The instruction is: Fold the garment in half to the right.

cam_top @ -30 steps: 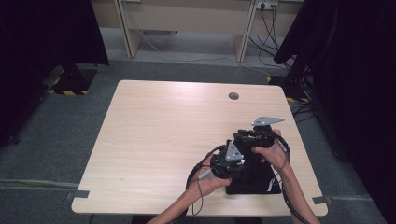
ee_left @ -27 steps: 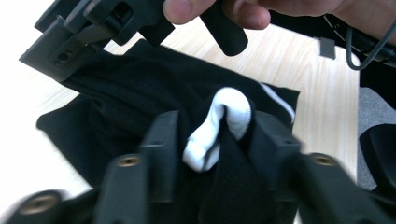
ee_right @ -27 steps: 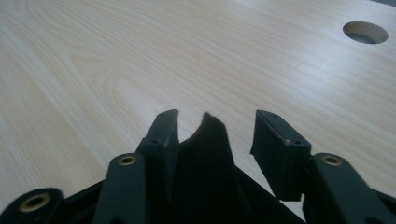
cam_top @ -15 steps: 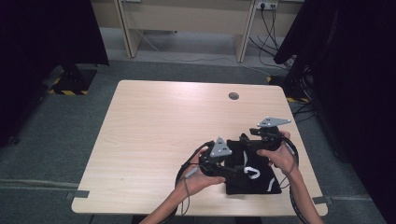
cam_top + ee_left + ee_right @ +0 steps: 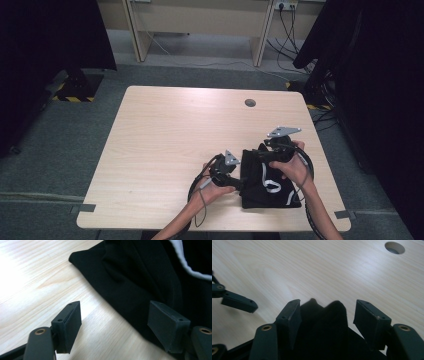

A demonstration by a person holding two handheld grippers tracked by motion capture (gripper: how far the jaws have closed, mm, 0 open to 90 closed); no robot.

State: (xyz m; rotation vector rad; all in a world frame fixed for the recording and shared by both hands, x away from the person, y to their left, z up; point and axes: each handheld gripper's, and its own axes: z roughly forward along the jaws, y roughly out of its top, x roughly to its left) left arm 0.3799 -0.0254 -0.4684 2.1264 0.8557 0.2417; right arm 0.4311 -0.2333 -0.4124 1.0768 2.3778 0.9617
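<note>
A black garment (image 5: 270, 187) with a white cord (image 5: 271, 186) lies crumpled on the near right part of the wooden table (image 5: 175, 135). My left gripper (image 5: 235, 178) is at the garment's left edge. In the left gripper view it (image 5: 115, 323) stands open, the cloth's (image 5: 140, 277) edge running between the jaws and the right jaw over the fabric. My right gripper (image 5: 256, 155) is at the garment's far edge. In the right gripper view it (image 5: 327, 315) is open around a raised peak of the black cloth (image 5: 324, 327).
A round cable hole (image 5: 250, 103) sits near the table's far edge, also the hole (image 5: 394, 247) in the right gripper view. One jaw of the left gripper (image 5: 237, 302) shows at the left there. Dark curtains and desk legs stand beyond the table.
The two grippers have drawn apart, the left one shifting left and nearer the person. The garment now lies more spread out, with its white cord showing.
</note>
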